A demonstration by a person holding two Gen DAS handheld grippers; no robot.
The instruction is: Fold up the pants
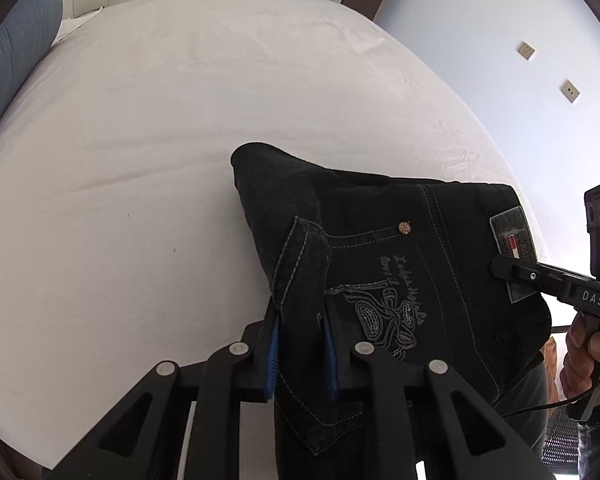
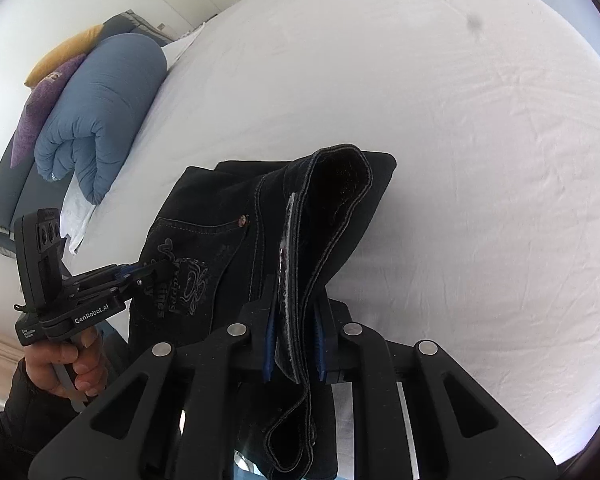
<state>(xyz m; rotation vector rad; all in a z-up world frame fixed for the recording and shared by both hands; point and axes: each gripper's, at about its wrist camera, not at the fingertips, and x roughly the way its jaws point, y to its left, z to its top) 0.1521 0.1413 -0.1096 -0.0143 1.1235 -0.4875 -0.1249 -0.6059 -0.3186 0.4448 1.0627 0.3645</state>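
Note:
Black jeans (image 1: 360, 216) with grey stitching and an embroidered back pocket hang by the waistband above a white bed (image 1: 160, 120). My left gripper (image 1: 300, 320) is shut on the waistband's left corner, with denim pressed between its blue pads (image 1: 274, 344). My right gripper (image 1: 500, 268) reaches in from the right and bites the band near the leather patch. In the right wrist view, the right gripper (image 2: 294, 308) is shut on a doubled fold of the jeans (image 2: 220, 208) and patch. The left gripper (image 2: 152, 270) clamps the pocket side there. The legs trail onto the sheet (image 2: 460, 120).
A rolled blue duvet (image 2: 100, 112) lies along the bed's left side beside purple and yellow cushions (image 2: 40, 108). The duvet (image 1: 16, 60) also shows in the left wrist view. A wall with sockets (image 1: 526, 51) borders the bed on the right. A person's hand (image 2: 60, 360) grips each handle.

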